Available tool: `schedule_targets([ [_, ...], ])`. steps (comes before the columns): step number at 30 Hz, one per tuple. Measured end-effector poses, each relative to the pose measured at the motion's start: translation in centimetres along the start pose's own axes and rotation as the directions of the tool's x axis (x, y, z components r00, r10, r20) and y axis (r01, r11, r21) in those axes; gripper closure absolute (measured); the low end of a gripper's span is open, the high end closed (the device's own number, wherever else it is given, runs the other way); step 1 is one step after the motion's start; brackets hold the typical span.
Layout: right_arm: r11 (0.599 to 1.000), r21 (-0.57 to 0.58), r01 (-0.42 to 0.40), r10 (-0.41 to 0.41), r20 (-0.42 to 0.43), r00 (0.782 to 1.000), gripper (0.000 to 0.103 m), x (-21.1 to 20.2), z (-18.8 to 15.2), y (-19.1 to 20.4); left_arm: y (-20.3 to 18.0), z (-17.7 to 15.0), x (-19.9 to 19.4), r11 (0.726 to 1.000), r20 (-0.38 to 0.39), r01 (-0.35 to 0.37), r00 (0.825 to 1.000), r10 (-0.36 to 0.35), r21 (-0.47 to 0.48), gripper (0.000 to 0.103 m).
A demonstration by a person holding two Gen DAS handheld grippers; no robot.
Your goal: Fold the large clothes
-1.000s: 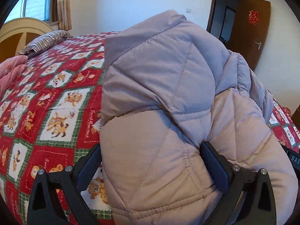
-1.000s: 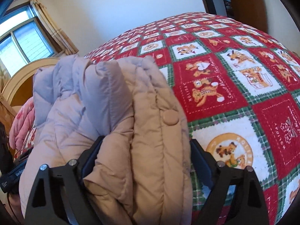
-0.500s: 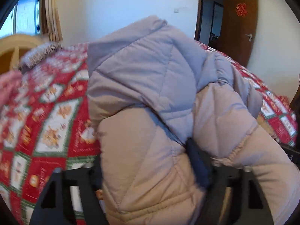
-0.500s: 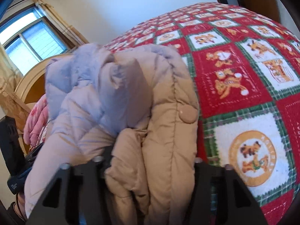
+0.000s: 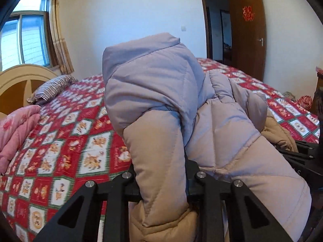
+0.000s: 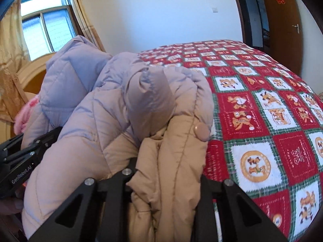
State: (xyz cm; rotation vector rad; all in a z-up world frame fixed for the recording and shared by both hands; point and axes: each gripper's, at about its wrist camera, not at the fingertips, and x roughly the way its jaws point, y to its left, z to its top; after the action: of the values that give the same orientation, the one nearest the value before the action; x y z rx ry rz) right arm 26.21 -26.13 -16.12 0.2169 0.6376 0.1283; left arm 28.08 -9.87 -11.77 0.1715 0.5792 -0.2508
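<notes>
A bulky quilted puffer jacket (image 5: 161,84), grey-lilac on top and tan below, is held bunched above the bed. My left gripper (image 5: 161,171) is shut on a thick tan fold of it. The jacket also fills the right wrist view (image 6: 113,111), where a round tan snap button (image 6: 202,131) shows on its edge. My right gripper (image 6: 167,171) is shut on folded tan layers at the jacket's right side. The left gripper's black body (image 6: 20,157) shows at the left of the right wrist view. The fingertips are hidden by fabric.
A bed with a red, green and white patchwork bear quilt (image 5: 76,133) lies under the jacket. A striped pillow (image 5: 52,86) and wooden headboard (image 5: 18,80) are at its far left, a pink quilt (image 5: 14,129) at the left edge. An open brown door (image 5: 248,32) is beyond.
Both grippers have closed tighter on the jacket and lifted it. The jacket is now bunched narrower and higher, and more of the room's walls shows behind it.
</notes>
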Motion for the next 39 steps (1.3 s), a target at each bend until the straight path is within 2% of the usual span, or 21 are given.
schedule_targets([
  [9, 0.996, -0.026, -0.080, 0.081, 0.069, 0.994, 0.081, -2.0, 0.7, 4.2, 3.6, 1.1, -6.0, 0.999, 0.093, -0.034, 0.995, 0.035, -0.009, 0.077],
  [19, 0.977, -0.113, -0.183, 0.194, 0.095, 0.976, 0.082, -1.9, 2.7, 11.6, 10.3, 1.3, -10.9, 0.990, 0.162, -0.127, 0.977, 0.137, -0.069, 0.077],
  [29, 0.947, -0.205, -0.245, 0.260, 0.050, 0.964, 0.082, 0.5, 3.4, 18.3, 16.9, -0.9, -12.2, 0.966, 0.134, -0.206, 0.964, 0.228, -0.155, 0.077],
  [39, 0.932, -0.252, -0.262, 0.259, -0.046, 0.965, 0.082, 4.2, 1.8, 22.1, 21.5, -4.4, -9.9, 0.948, 0.049, -0.237, 0.966, 0.253, -0.211, 0.077],
])
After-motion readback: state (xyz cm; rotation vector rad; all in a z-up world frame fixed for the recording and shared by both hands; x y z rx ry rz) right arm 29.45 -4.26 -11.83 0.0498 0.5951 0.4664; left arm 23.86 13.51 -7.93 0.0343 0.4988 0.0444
